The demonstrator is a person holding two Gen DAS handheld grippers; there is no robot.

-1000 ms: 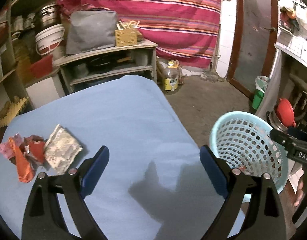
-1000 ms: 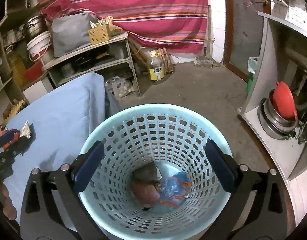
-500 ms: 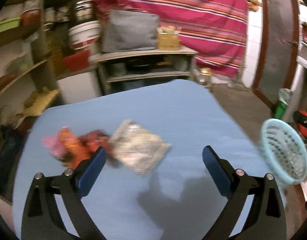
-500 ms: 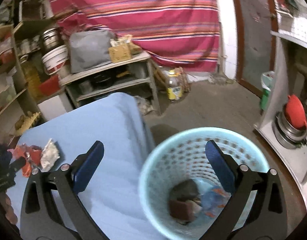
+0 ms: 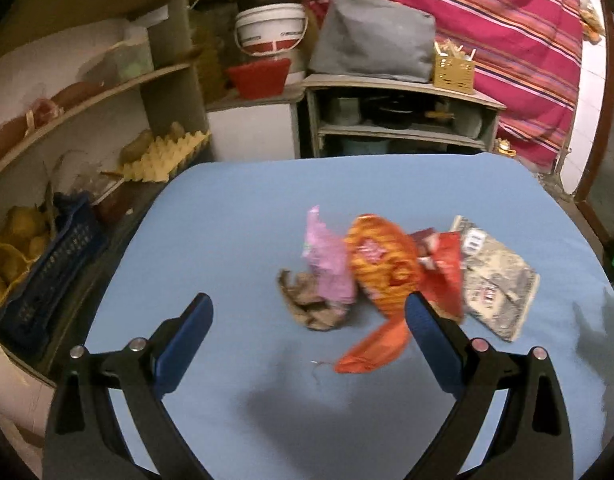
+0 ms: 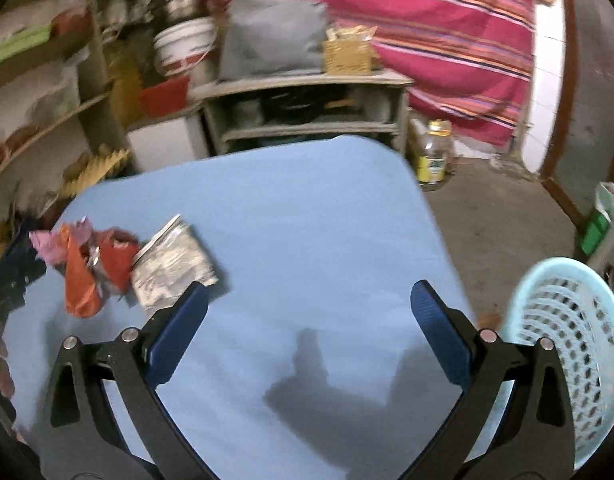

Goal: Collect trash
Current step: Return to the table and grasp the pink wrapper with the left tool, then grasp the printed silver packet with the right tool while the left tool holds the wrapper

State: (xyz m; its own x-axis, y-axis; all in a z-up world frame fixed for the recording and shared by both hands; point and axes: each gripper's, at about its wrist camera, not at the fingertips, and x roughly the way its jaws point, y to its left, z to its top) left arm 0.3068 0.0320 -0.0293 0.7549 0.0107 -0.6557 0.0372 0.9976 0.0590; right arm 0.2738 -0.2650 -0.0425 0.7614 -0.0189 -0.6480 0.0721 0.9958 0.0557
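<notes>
Trash (image 5: 387,272) heaped mid-worktop (image 5: 235,216), just ahead of left claw (image 5: 307,314), spread wide, empty; right claw (image 6: 309,304) likewise released. Risk: overlapping wrappers snagging, pinching several, dropping strays short of basket (image 6: 563,340).

Cluttered shelves (image 5: 107,92) – striped red cloth (image 5: 507,20) behind, bare concrete floor (image 6: 499,216).

Beside the single light-blue basket (image 6: 563,344), the blue table (image 5: 235,216) carries five trash pieces: one pink (image 5: 327,264), one orange (image 5: 381,272), one red (image 5: 443,268), one grey-white (image 5: 497,280), one brown (image 5: 309,300).
</notes>
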